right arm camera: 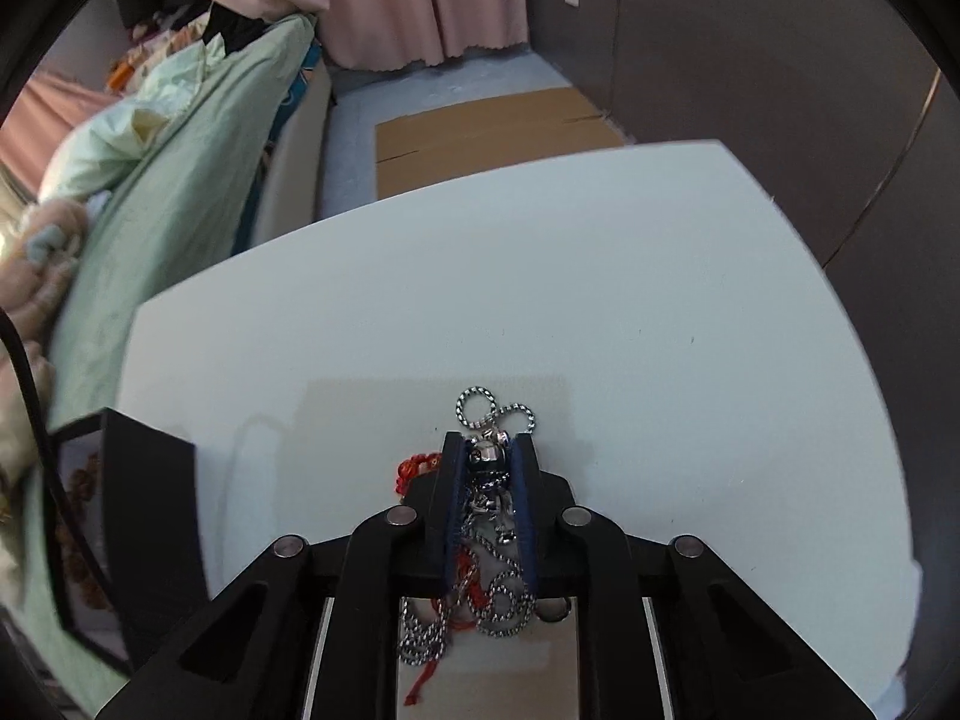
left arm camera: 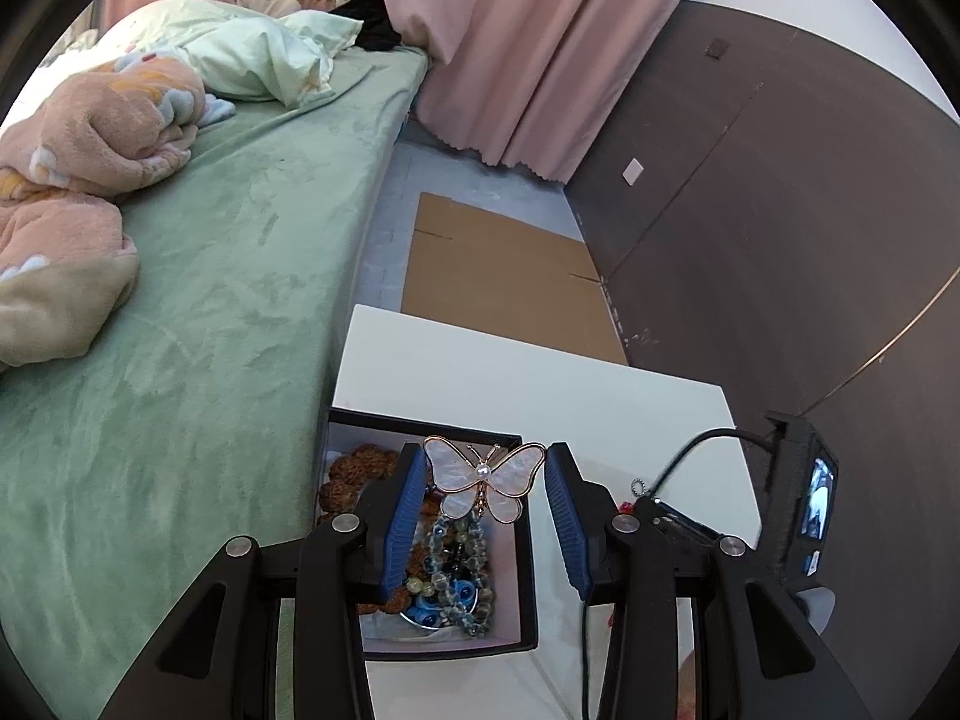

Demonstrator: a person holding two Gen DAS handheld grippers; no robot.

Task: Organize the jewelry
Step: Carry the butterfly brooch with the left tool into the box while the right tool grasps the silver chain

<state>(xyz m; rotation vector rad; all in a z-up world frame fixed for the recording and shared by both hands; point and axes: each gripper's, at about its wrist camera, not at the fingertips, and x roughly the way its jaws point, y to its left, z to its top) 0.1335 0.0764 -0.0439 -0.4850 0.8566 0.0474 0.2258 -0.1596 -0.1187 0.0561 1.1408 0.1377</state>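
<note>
1. The left tongs (left arm camera: 485,483) hold a butterfly brooch (left arm camera: 485,480) by its wing tips, one blue pad on each side. That keeps the flat, thin piece face-up and clear of the tangle below.
2. The brooch hangs directly above an open black box (left arm camera: 521,546) at the bed-side edge of the white worktop (left arm camera: 480,372). This looks like a drop-off or a lift-out over the box; which one I cannot tell.
3. The box holds bead bracelets (left arm camera: 462,564) and brown knotted pieces, loosely piled.
4. The right tongs (right arm camera: 487,450) are narrow, nipped on a silver chain (right arm camera: 480,408) at a small metal charm. Loops spill out ahead of and behind the pads, and a red cord (right arm camera: 414,471) lies alongside.
5. The brooch has pale pearly wings, a thin gold rim and a pearl at its centre.
</note>
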